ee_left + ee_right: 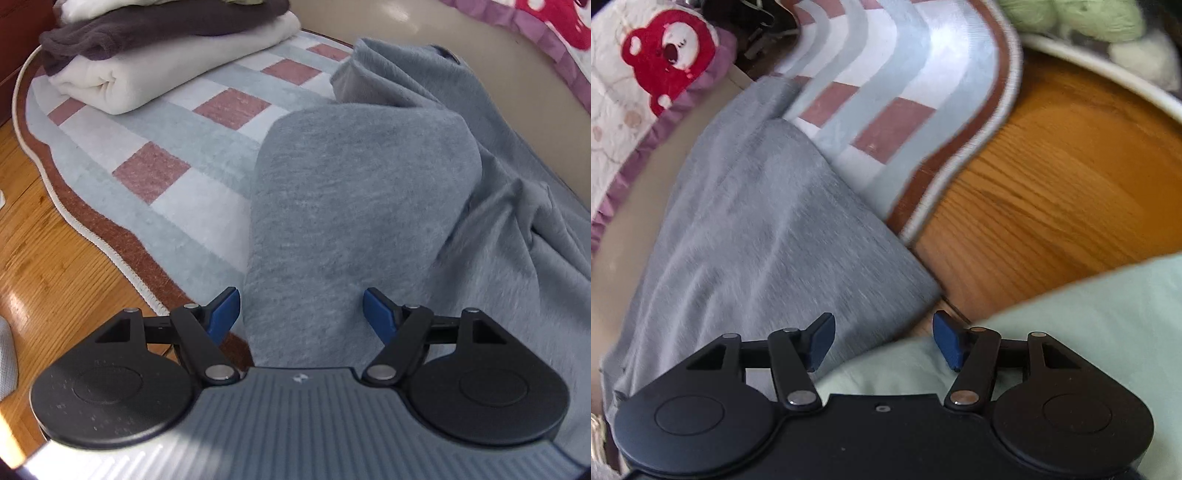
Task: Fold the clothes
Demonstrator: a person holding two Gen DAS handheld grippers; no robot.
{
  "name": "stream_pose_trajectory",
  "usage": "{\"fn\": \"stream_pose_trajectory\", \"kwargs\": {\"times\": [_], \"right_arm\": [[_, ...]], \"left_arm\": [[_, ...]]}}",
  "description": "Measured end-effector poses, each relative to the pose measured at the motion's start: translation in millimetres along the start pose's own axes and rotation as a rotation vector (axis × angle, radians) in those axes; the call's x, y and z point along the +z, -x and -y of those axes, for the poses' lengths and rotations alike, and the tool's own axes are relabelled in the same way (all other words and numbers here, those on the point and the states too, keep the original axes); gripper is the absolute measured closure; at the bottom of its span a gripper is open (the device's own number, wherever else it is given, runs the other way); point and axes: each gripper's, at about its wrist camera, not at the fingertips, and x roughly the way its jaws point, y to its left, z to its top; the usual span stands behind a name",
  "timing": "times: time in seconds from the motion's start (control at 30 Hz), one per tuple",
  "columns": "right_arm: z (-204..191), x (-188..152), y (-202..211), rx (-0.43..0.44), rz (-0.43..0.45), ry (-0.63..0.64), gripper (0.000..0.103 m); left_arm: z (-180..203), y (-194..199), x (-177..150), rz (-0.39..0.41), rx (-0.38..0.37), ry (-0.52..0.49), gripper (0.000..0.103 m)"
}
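Note:
A grey garment [362,206] lies partly folded on a checked rug [177,140], one flap doubled over the rest and creased at the right. My left gripper [301,314] is open, its blue pads either side of the garment's near end without closing on it. In the right wrist view the same grey garment [768,229] runs from the far left down to a corner near the rug's edge. My right gripper [884,341] is open just above that corner, with nothing between its pads.
A stack of folded clothes [166,55], white under dark brown, sits on the rug's far left. Wooden floor [1052,206] borders the rug. A pale green cloth [1089,314] lies under my right gripper. A basket [1108,70] holds green and white laundry.

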Motion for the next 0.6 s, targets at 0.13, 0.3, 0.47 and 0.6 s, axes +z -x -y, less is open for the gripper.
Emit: {"fn": "stream_pose_trajectory", "kwargs": {"times": [0.13,0.3,0.47,0.6], "right_arm": [[-19,-6,-7,-0.072,0.101,0.124,0.099],[-50,-15,48,-0.077,0.385,0.405,0.101],[-41,-13,35,-0.141,0.335,0.400,0.102],[-33,-12,25,-0.191,0.296,0.395,0.102]], "left_arm": [[5,-5,1,-0.002,0.040,-0.018,0.026],[26,4,-6,0.031,0.111,-0.213,0.026],[18,2,-8,0.031,0.103,-0.179,0.023],[-7,-4,-3,-0.012,0.054,-0.021,0.022]]}}
